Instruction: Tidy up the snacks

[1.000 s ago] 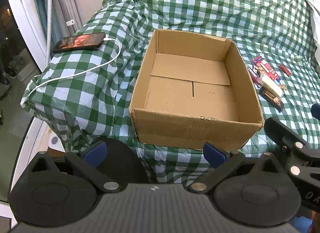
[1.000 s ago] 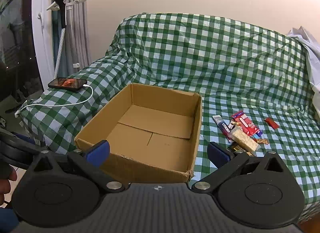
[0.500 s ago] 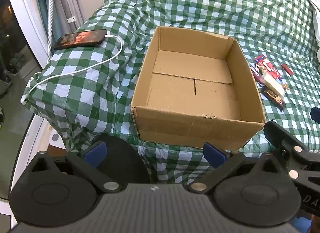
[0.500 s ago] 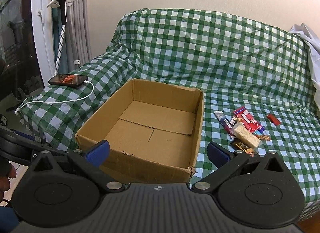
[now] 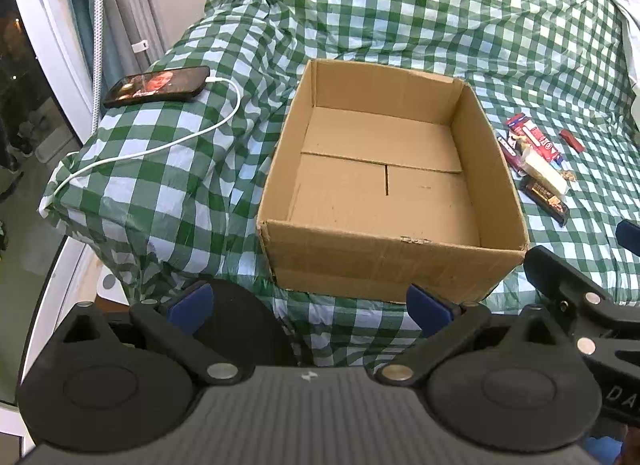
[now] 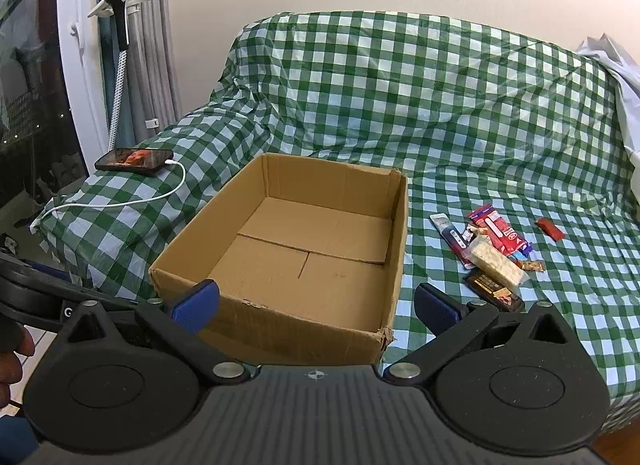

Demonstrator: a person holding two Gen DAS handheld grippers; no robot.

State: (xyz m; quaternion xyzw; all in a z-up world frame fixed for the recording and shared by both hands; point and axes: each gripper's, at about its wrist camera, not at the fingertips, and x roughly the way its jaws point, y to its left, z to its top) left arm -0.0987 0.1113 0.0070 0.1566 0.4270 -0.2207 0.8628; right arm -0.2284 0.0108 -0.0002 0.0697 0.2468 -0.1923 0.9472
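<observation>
An empty brown cardboard box (image 5: 392, 261) (image 6: 276, 321) sits open on a sofa covered in green checked cloth. To its right lies a small heap of wrapped snack bars (image 5: 536, 161) (image 6: 492, 253), with a lone red packet (image 5: 571, 140) (image 6: 550, 228) farther right. My left gripper (image 5: 308, 303) hovers open just short of the box's near wall, nothing between its blue pads. My right gripper (image 6: 316, 303) is open too, empty, near the box's front right corner. In the left wrist view the right gripper shows at the right edge.
A phone (image 5: 158, 86) (image 6: 134, 157) lies on the sofa's left arm with a white cable (image 5: 160, 145) trailing off it. A window frame and curtain stand at the left. A white cloth (image 6: 616, 65) drapes the sofa's far right.
Both cameras have risen and drawn slightly back, so the box and snacks sit lower in view. Both grippers stay open; nothing on the sofa moved.
</observation>
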